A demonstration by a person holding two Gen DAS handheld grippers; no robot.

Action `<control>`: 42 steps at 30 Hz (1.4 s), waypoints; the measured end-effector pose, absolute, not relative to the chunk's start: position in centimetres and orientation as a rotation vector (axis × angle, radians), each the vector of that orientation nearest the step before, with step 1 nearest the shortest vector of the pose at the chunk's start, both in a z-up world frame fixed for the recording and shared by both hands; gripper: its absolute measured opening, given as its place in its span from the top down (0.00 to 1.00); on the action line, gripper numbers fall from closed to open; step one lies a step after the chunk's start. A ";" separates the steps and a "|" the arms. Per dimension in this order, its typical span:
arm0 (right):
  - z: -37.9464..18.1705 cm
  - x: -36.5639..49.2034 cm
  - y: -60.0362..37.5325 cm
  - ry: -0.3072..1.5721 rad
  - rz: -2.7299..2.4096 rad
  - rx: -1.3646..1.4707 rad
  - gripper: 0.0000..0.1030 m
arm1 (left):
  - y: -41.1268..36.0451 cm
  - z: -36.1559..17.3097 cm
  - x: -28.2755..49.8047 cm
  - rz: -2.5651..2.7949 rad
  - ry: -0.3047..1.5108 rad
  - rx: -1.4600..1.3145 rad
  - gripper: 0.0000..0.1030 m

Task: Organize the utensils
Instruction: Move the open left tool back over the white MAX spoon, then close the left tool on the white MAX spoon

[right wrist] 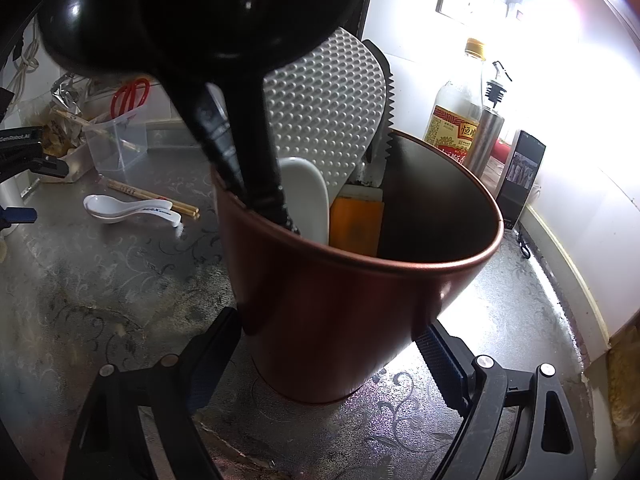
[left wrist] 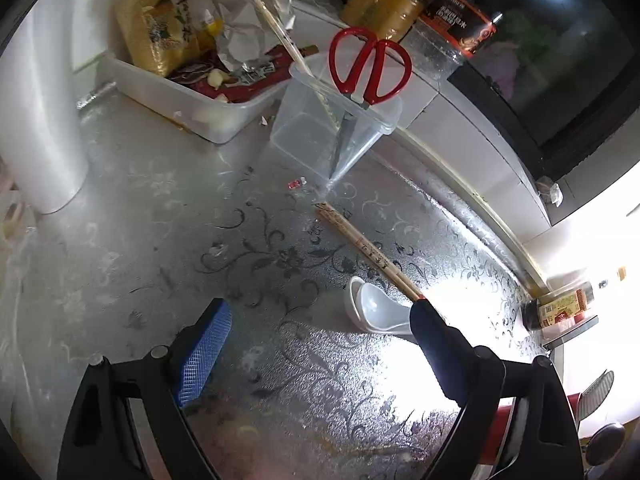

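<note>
Partly done, judging by how things lie. The red holder (right wrist: 360, 280) on the table (right wrist: 100, 280) already carries a black ladle (right wrist: 248, 152), a dimpled white rice paddle (right wrist: 328, 112), a white spoon handle (right wrist: 304, 196), an orange-handled tool (right wrist: 354, 220) and a serrated black piece (right wrist: 386, 92). The clear plastic bin (left wrist: 328, 136) further back has red scissors (left wrist: 370, 66) and one chopstick (left wrist: 280, 32) standing in it.

Left loose on the table: two nested white spoons (left wrist: 372, 304) and a pair of chopsticks (left wrist: 368, 254), lying touching each other, between bin and holder. These look like the remaining items.

Right tongs (right wrist: 332, 354) grip the red holder low on its sides, pads pressed on both walls, steadying it. Left tongs (left wrist: 320, 324) are wide apart, nothing between them, hovering above the table just beside the spoons; its right finger (left wrist: 432, 332) overlaps the spoon handles and the chopstick tips in view, contact unclear. Likely next pick is spoons or chopsticks, then drop into a container.
</note>
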State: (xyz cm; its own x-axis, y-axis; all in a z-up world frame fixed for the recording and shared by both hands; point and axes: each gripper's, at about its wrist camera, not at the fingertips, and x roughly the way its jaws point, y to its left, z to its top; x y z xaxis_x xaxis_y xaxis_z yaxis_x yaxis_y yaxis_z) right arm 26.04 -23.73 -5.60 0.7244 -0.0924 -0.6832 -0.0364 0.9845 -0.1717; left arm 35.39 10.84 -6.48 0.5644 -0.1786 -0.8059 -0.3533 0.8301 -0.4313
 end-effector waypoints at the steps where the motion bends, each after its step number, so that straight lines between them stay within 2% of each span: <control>1: -5.6 26.1 -23.8 0.761 -0.031 -0.178 0.13 | 10.8 -6.7 35.9 0.094 0.988 -0.619 0.12; 9: -5.6 26.0 -23.7 0.761 -0.031 -0.179 0.13 | 10.1 -8.1 38.8 0.075 1.068 -0.636 0.13; 11: -5.6 26.0 -23.7 0.762 -0.031 -0.179 0.13 | 9.7 -8.4 39.2 0.052 1.077 -0.632 0.20; 13: -5.6 26.0 -23.7 0.762 -0.031 -0.179 0.13 | 9.3 -8.7 39.6 0.040 1.089 -0.618 0.36; 15: -5.6 26.0 -23.7 0.762 -0.031 -0.179 0.13 | 8.8 -9.2 40.0 0.035 1.106 -0.614 0.42; 20: -5.6 26.1 -23.7 0.762 -0.031 -0.179 0.13 | 8.2 -10.0 40.7 0.031 1.122 -0.621 0.44; 22: -5.6 26.0 -23.6 0.762 -0.030 -0.179 0.13 | 8.2 -10.1 40.8 0.032 1.127 -0.626 0.52; 26: -5.6 26.1 -23.6 0.762 -0.031 -0.179 0.13 | 7.9 -10.4 41.2 0.043 1.129 -0.611 0.62; 30: -5.6 26.1 -23.7 0.762 -0.032 -0.179 0.13 | 8.0 -10.6 41.1 0.038 1.132 -0.610 0.84; 31: -5.6 26.1 -23.6 0.762 -0.031 -0.179 0.13 | 7.9 -10.6 41.1 0.037 1.130 -0.608 0.86; 34: -5.6 26.1 -23.6 0.762 -0.032 -0.180 0.13 | 7.7 -10.3 40.6 0.020 1.116 -0.601 0.90; 42: -5.6 26.1 -23.6 0.763 -0.032 -0.180 0.13 | 7.7 -9.8 37.7 -0.034 1.094 -0.601 0.91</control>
